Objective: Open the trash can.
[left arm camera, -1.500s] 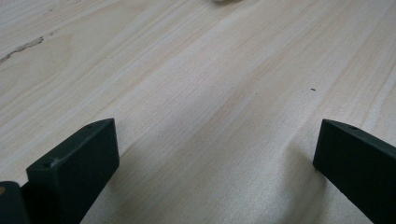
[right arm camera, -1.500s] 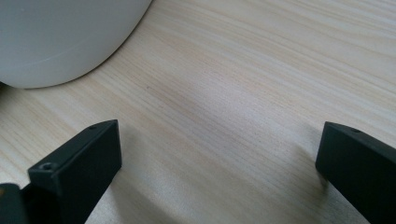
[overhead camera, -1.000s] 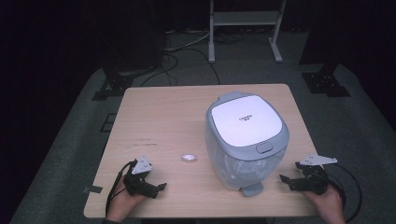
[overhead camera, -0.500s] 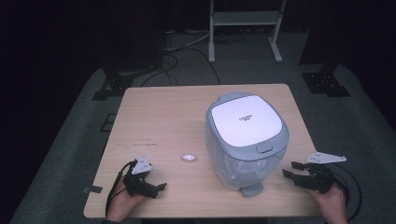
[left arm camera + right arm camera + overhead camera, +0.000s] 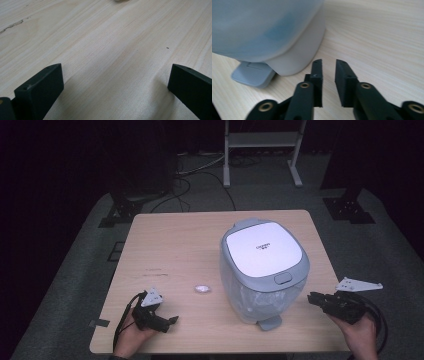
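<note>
Right gripper (image 5: 329, 62), jaws just closing to a narrow, empty gap, near the bin (image 5: 264, 270) at the table's (image 5: 175, 245) right edge; left gripper (image 5: 172, 320) gapes wide, white scrap (image 5: 202, 289) beyond.

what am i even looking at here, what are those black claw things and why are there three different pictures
A person sits at a wooden table and holds a hand tool with two black jaws in each hand; there is no robot arm. The wide picture comes from a camera fixed above the table. In it, the left gripper rests on the table and the right gripper hangs at the table's right edge.

The other two pictures come from small cameras riding on the grippers, looking along their jaws. The left gripper view shows its jaws wide apart over bare wood. The right gripper view shows jaws that have just been closing, now a narrow gap apart, with nothing between them.

On the table stands a grey pedal bin with its lid shut and its foot pedal near the right gripper. A small white scrap lies beside it. Nothing is held.
</note>
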